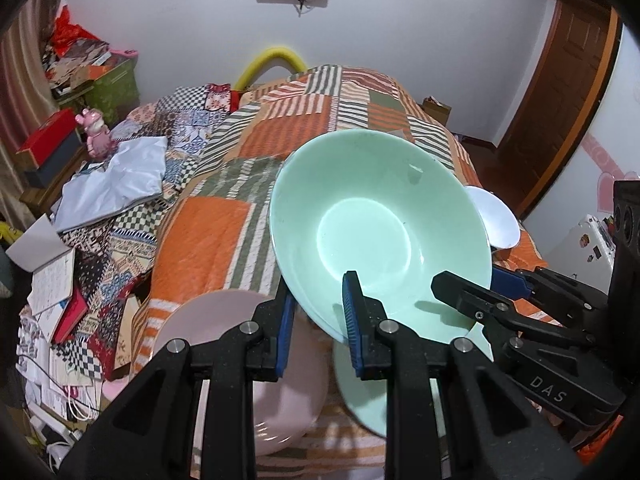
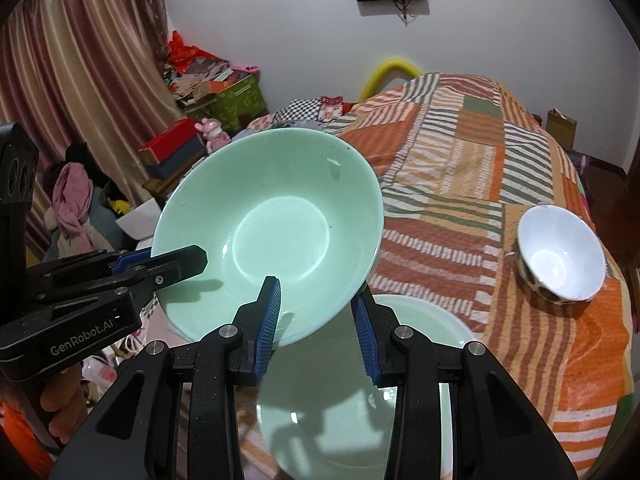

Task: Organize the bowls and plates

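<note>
A mint green bowl (image 1: 376,232) is held tilted in the air above the bed; it also shows in the right wrist view (image 2: 276,232). My left gripper (image 1: 316,320) straddles its near rim, one pad inside and one outside. My right gripper (image 2: 316,312) straddles the rim the same way, and it shows from the side in the left wrist view (image 1: 472,292). Whether the pads press the rim I cannot tell. A mint green plate (image 2: 344,412) lies under the bowl. A pink plate (image 1: 240,360) lies to its left. A white bowl (image 2: 560,252) stands on the bed at the right.
The bed carries an orange and green patchwork quilt (image 2: 460,168). Books, papers and boxes (image 1: 60,280) pile up left of the bed. A curtain (image 2: 80,80) hangs at the left and a brown door (image 1: 560,100) is at the right.
</note>
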`<state>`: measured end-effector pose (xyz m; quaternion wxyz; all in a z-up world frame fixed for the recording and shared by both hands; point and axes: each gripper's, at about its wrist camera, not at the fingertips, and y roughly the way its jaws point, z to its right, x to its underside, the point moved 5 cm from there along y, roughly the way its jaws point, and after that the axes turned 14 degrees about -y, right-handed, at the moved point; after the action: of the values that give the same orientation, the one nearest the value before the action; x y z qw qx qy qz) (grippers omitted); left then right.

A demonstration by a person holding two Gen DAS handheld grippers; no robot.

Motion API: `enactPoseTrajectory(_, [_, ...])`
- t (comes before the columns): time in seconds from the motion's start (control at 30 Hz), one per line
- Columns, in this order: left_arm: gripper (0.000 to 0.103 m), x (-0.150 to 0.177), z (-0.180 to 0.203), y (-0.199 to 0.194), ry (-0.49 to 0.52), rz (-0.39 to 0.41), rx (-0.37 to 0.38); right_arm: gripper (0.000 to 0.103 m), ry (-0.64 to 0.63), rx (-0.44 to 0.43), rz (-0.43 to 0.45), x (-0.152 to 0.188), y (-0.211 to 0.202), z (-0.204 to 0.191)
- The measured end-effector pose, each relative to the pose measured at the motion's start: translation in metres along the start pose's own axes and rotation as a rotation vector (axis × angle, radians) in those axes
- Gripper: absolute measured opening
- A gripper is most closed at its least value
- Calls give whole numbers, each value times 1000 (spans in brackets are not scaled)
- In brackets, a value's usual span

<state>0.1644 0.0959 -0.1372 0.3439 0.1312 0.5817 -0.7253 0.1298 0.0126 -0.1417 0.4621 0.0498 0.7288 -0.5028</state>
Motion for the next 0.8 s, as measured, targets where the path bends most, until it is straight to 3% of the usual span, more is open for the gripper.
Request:
enactPoseTrajectory(0.6, [23,24,-89,-14,-127,-17,-76,33,-65,-110,-75,4,45,-66])
enactPoseTrajectory(0.8, [23,37,-111,-4,-157,-55,-85,33,-61,-125,-114,12,57,-74])
